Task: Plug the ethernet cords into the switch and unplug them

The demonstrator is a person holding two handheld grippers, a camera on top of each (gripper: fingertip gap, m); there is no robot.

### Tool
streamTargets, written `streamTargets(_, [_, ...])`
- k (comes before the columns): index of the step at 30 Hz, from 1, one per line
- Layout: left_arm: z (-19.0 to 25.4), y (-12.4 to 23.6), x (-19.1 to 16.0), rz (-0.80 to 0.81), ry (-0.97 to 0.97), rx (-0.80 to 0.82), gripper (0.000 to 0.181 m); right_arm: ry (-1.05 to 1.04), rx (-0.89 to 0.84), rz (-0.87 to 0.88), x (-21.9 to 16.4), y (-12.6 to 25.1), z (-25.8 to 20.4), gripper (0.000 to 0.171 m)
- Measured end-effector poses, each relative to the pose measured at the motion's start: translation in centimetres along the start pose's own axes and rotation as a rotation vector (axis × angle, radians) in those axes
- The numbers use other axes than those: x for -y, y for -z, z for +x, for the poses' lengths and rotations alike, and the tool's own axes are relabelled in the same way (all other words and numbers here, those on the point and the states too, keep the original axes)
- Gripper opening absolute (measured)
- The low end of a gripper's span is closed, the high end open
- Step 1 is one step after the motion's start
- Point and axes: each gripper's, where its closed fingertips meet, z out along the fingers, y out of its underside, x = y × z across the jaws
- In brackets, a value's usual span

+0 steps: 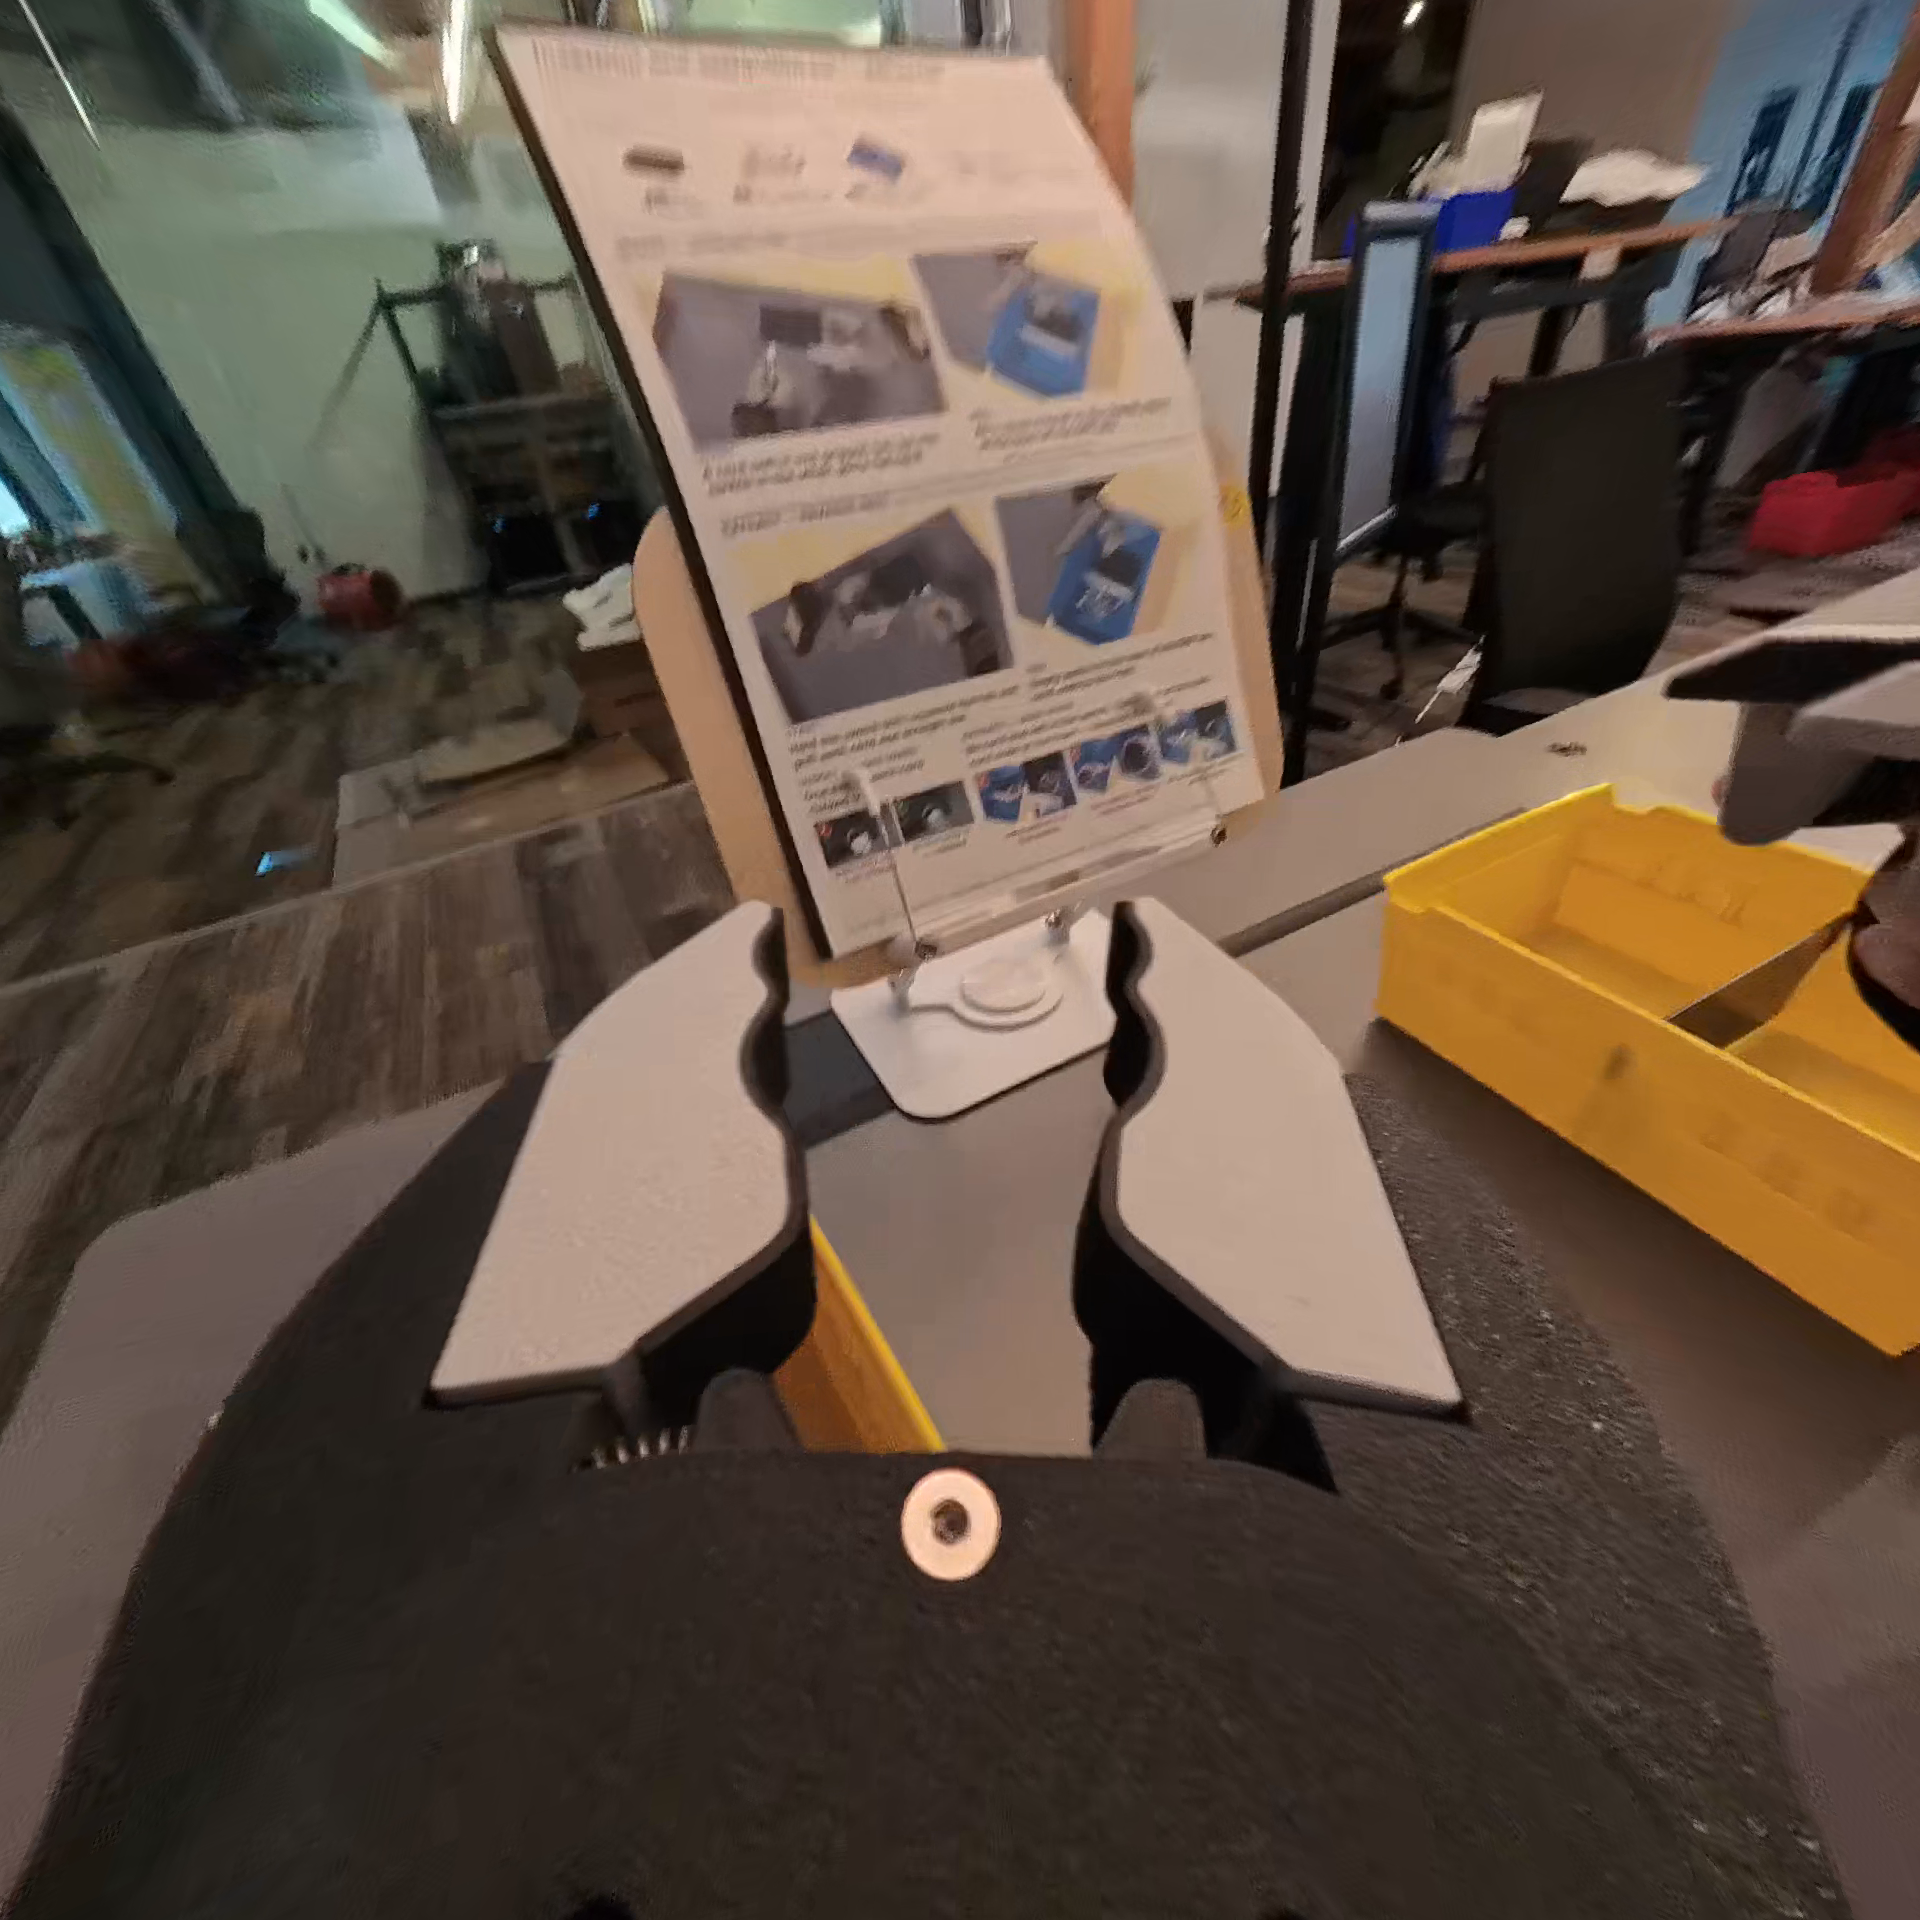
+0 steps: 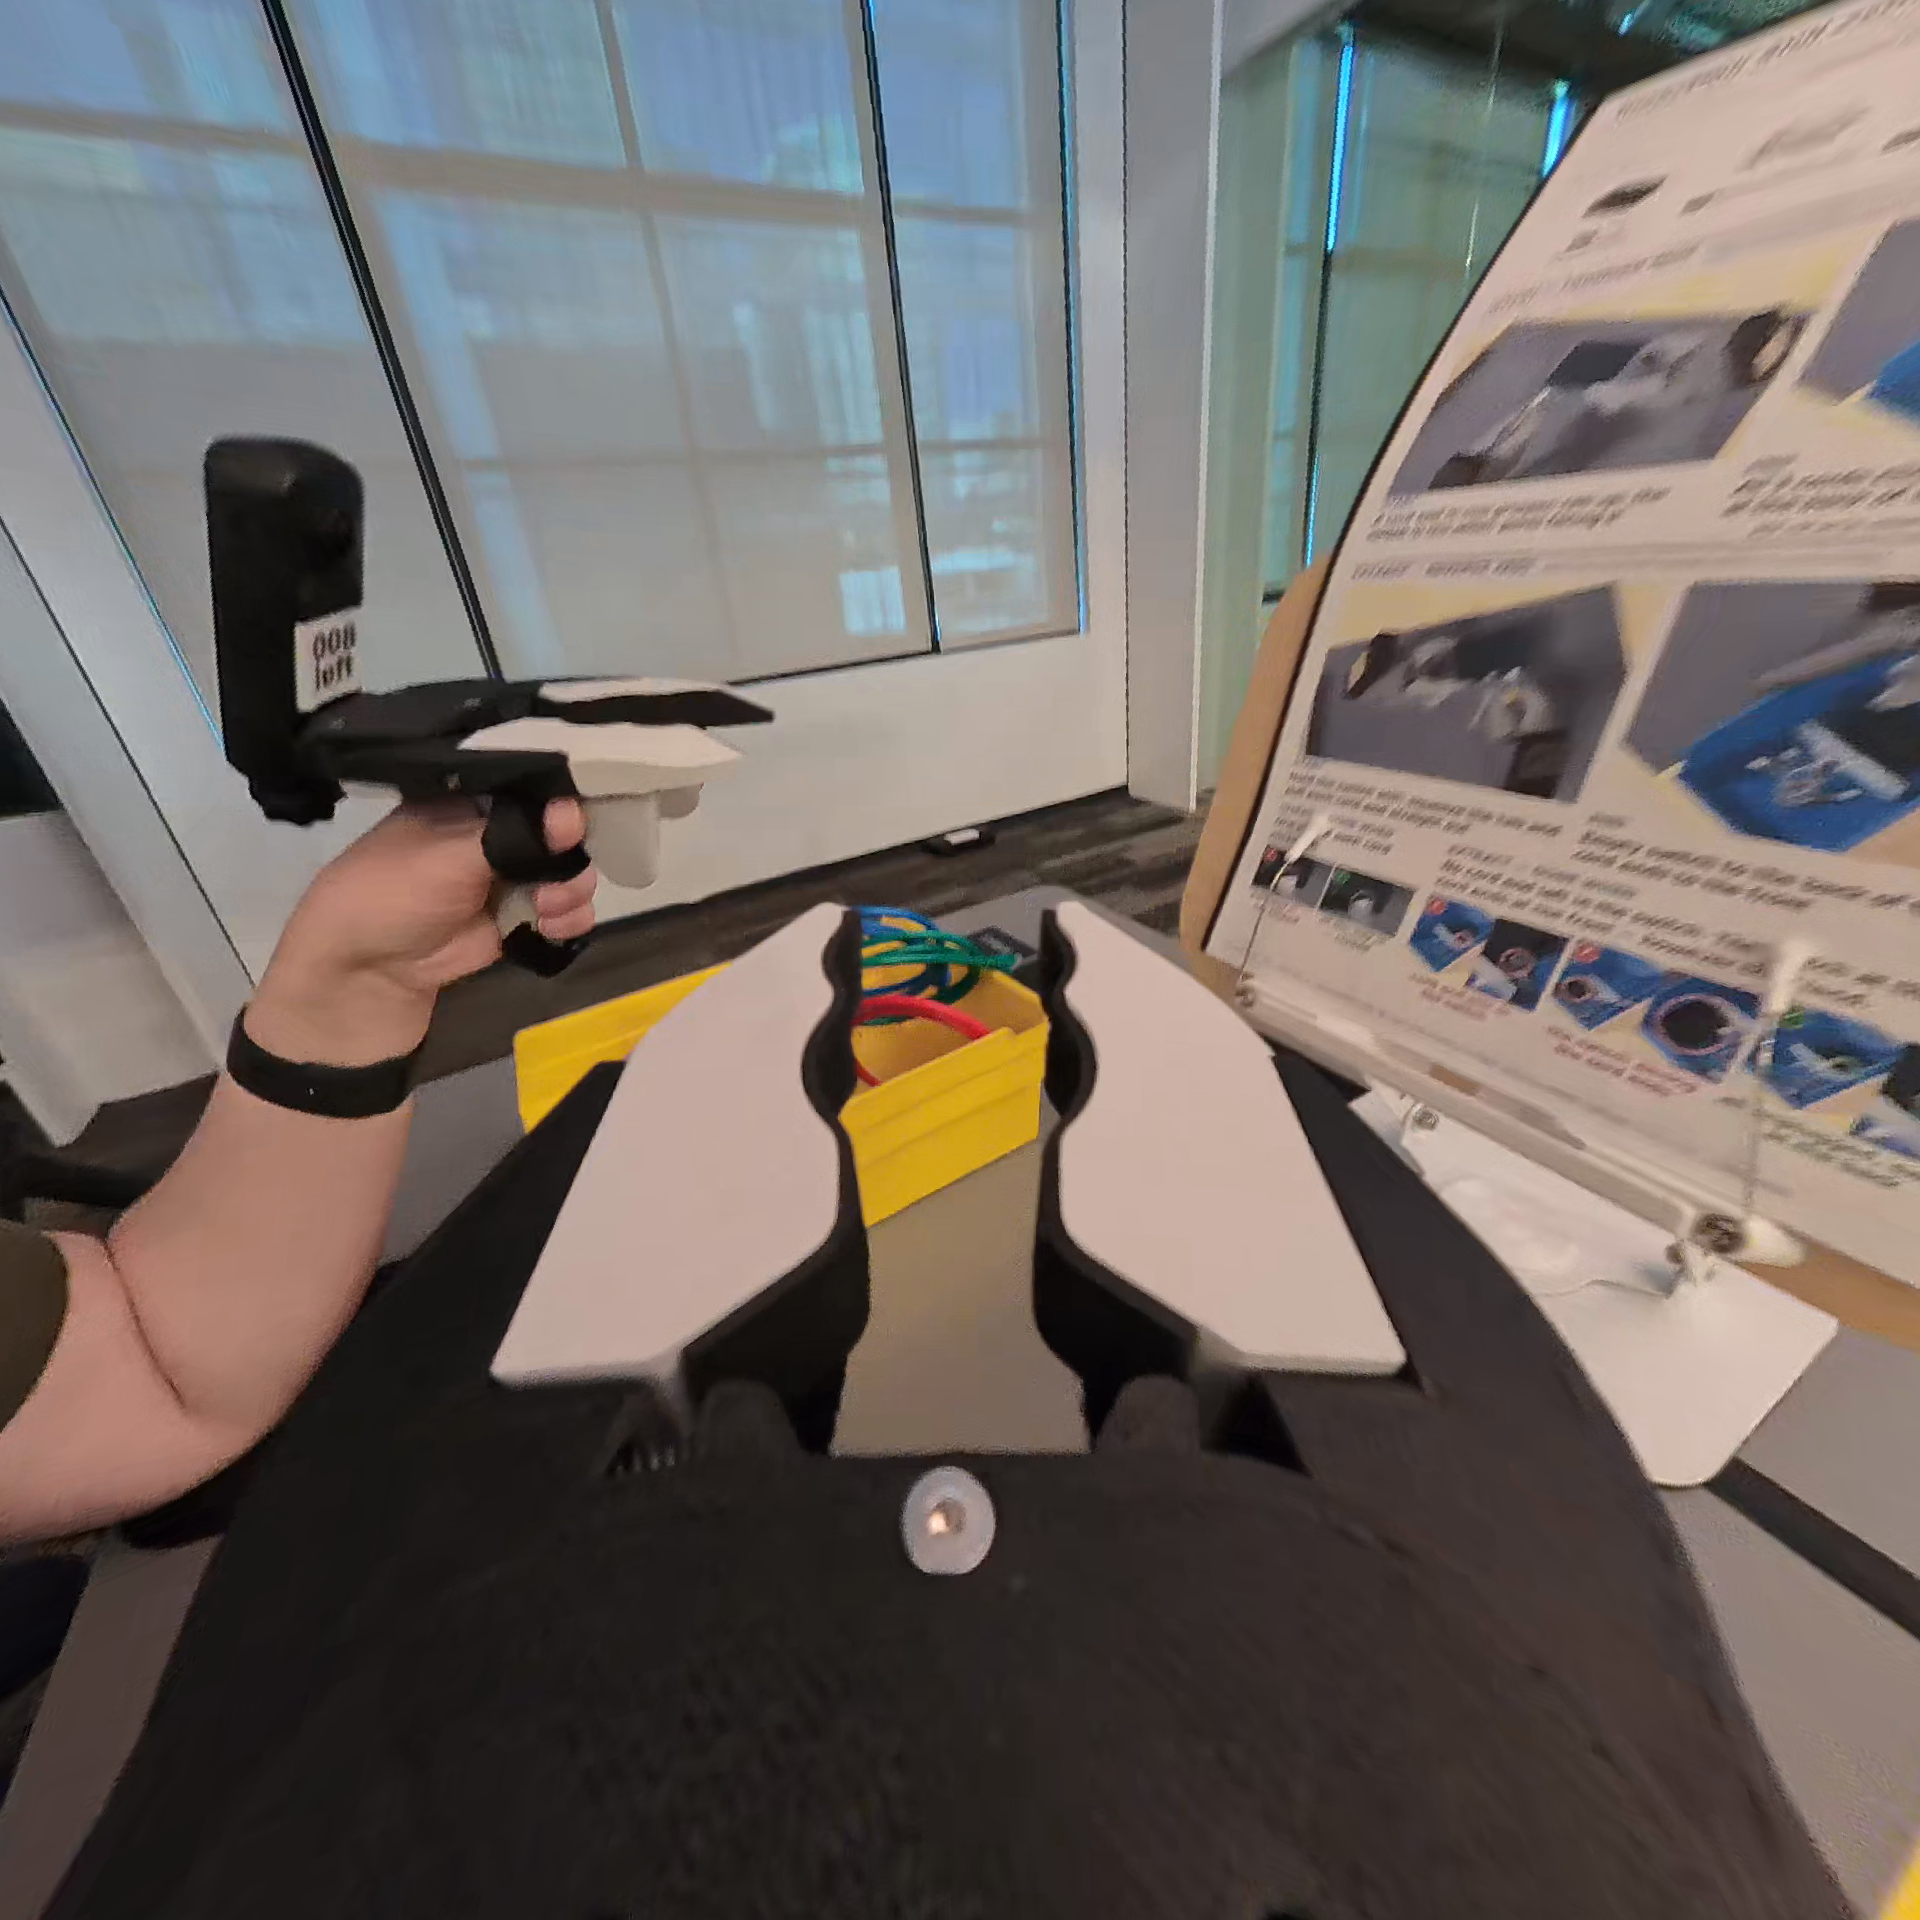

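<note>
L hand-held gripper (image 1: pixel 940 966): fingers apart, nothing between them, held above tabletop (image 1: pixel 1039 1247) w/ no contact. R hand-held gripper (image 2: pixel 940 971): fingers likewise apart, gap empty, also clear of tabletop. Landmark: yellow bin (image 2: pixel 935 1122). It sits just beyond R fingertips; coiled ethernet cords (image 2: pixel 914 977) (blue, green, red) lie inside it. Instruction sheet on stand (image 2: pixel 1621 727) stands to the right of bin. Switch: cannot tell location.

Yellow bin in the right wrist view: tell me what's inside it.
The yellow bin holds coiled cords: blue, green and red. The right claw hides part of the bin's inside, so any further contents can't be seen.
</note>
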Motion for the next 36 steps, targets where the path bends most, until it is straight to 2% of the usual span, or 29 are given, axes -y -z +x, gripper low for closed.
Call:
streamTargets(3, [0.0, -0.7, -0.8, -0.032, 0.003, -0.012, 0.059, 0.009, 0.005, -0.06, -2.5, -1.7, -0.6, 0.035])
streamTargets(6, [0.4, -0.7, -0.7, -0.027, -0.024, -0.014, 0.053, -0.012, 0.054, -0.073, -3.0, -2.0, -1.2, 0.015])
streamTargets(9, [0.1, -0.3, -0.3, -0.016, -0.043, 0.003, 0.049, 0.037, 0.059, -0.073, -1.2, -0.5, -0.7, 0.003])
streamTargets(13, [-0.1, 0.3, 0.2, 0.002, -0.035, 0.003, 0.047, 0.137, 0.067, -0.145, 1.3, 2.9, -0.7, 0.002])
streamTargets(16, [0.1, 0.3, 0.2, 0.002, -0.045, 0.006, 0.046, 0.152, 0.029, -0.123, 2.4, 4.1, -0.1, 0.002])
streamTargets(36, [0.0, 0.7, 0.2, -0.013, -0.107, 0.03, 0.041, 0.179, 0.046, -0.19, 0.3, 2.5, -0.2, 0.002])
